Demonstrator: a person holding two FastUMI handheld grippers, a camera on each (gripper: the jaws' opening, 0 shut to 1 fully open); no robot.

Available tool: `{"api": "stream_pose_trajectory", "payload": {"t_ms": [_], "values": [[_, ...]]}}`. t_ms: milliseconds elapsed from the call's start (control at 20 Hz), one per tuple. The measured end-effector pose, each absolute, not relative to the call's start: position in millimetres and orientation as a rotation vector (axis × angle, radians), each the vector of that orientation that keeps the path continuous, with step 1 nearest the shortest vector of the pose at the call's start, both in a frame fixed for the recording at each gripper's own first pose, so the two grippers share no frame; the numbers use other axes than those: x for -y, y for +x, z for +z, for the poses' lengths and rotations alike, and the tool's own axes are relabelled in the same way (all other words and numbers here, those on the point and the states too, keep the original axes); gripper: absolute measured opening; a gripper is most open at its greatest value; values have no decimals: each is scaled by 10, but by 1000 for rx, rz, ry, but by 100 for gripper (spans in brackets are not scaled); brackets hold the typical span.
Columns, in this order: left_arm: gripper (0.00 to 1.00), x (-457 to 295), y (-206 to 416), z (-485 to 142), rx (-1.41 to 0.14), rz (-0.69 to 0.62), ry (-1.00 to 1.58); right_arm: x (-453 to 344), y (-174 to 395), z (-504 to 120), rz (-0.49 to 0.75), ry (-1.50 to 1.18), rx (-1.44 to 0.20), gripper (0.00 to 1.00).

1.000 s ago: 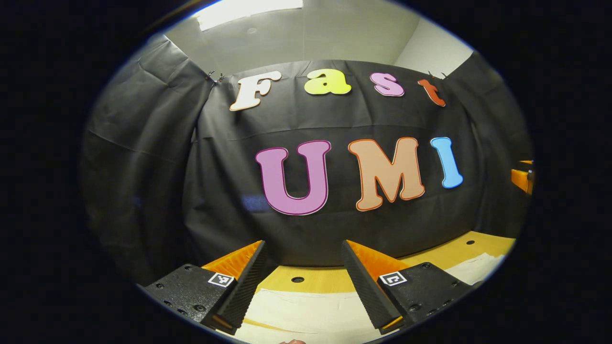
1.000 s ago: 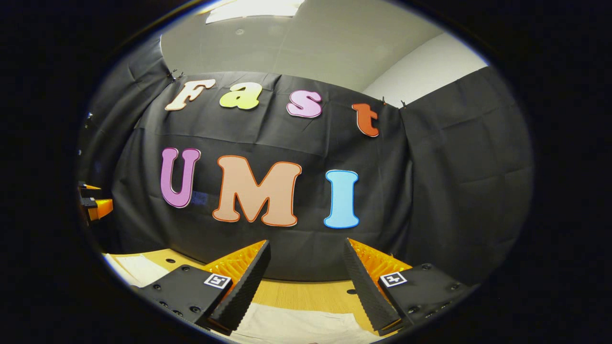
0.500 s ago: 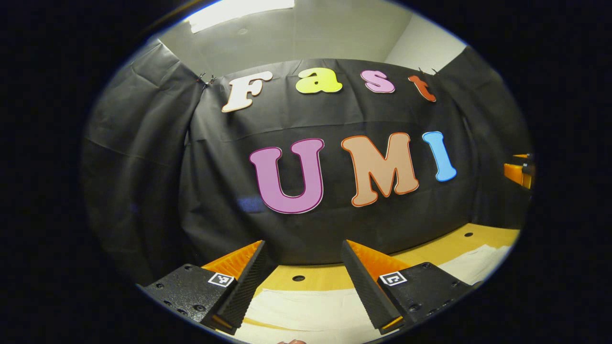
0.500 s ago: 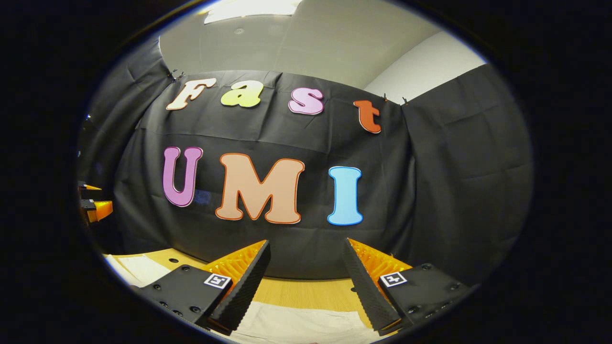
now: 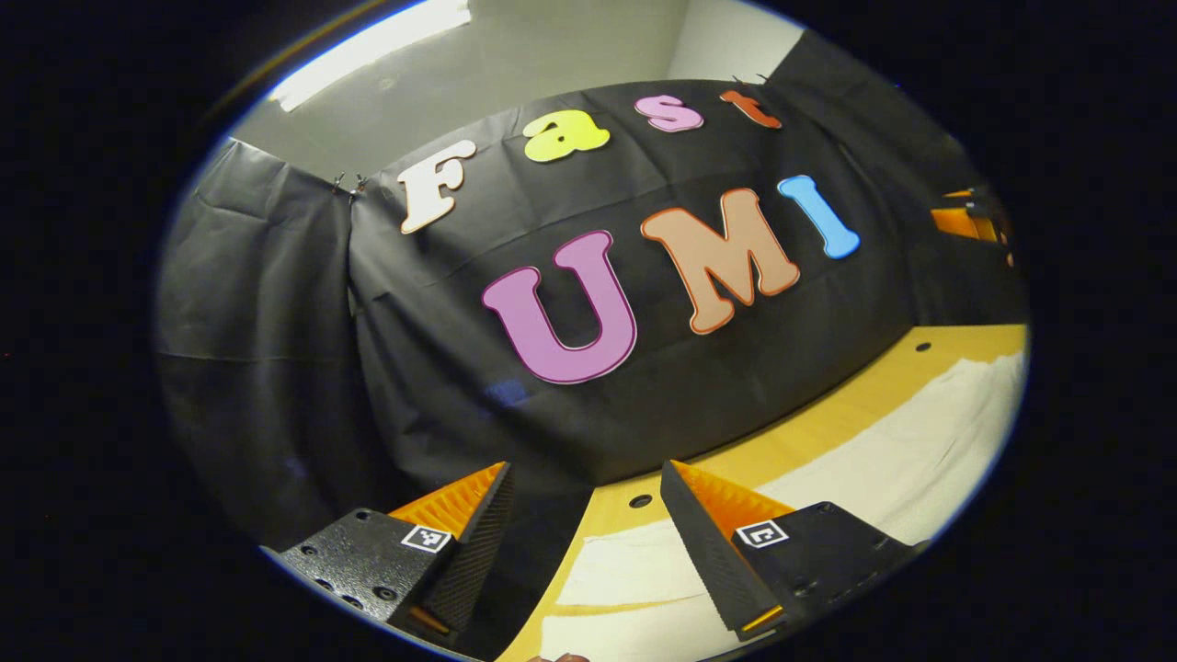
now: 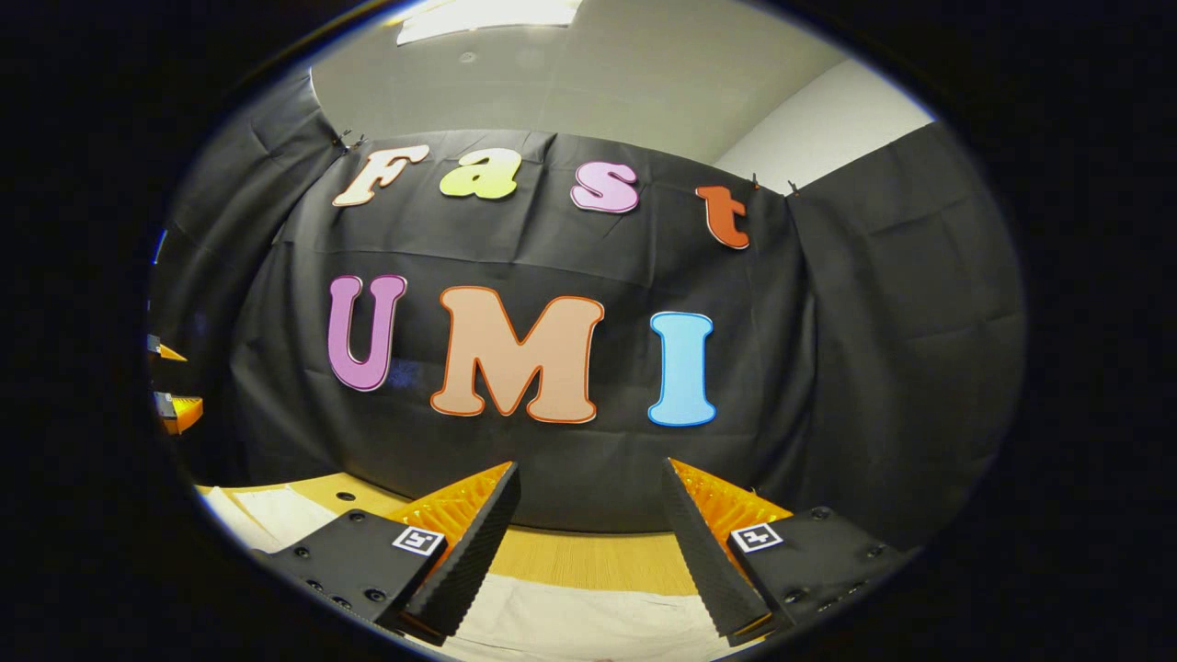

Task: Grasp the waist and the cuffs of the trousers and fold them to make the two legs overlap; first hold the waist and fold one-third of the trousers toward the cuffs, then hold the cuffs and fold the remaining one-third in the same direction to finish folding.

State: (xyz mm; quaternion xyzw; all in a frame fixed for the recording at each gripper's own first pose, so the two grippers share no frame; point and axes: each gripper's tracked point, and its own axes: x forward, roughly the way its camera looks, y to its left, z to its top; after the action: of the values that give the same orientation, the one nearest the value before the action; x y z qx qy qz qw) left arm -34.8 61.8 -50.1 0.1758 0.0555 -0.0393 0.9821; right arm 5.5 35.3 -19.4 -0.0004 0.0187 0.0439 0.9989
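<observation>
Pale cream trousers (image 5: 883, 469) lie flat on the wooden table (image 5: 828, 414), running from under my left gripper off to the right in the left gripper view. My left gripper (image 5: 584, 538) hangs open above their near end, nothing between its fingers. In the right gripper view the same trousers (image 6: 588, 621) show as a pale strip below my right gripper (image 6: 588, 538), which is also open and holds nothing. The other gripper (image 5: 965, 221) appears far right in the left gripper view, and the other gripper (image 6: 170, 409) sits at the left edge of the right gripper view.
The black cloth wall (image 6: 883, 349) closes off the back and sides right behind the table. Small round holes (image 5: 641, 501) dot the tabletop near its far edge. A bare strip of wood (image 6: 588, 561) lies between trousers and wall.
The left gripper has rolled and swung, so its view now tilts and more of the trousers and table shows at the right. The right gripper has barely shifted. Both stay open.
</observation>
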Motion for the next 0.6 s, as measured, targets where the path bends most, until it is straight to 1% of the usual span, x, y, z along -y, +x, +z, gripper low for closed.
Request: {"api": "stream_pose_trajectory", "payload": {"t_ms": [150, 350, 600], "values": [[96, -658, -525, -767, -180, -144, 415, -377, 62, -216, 94, 4, -44, 97], [96, -793, -826, -1231, -299, -226, 591, -427, 63, -284, 105, -1, -56, 97], [96, -952, -1193, -1772, -450, -312, 655, -500, 49, -332, 127, -13, -63, 97]]}}
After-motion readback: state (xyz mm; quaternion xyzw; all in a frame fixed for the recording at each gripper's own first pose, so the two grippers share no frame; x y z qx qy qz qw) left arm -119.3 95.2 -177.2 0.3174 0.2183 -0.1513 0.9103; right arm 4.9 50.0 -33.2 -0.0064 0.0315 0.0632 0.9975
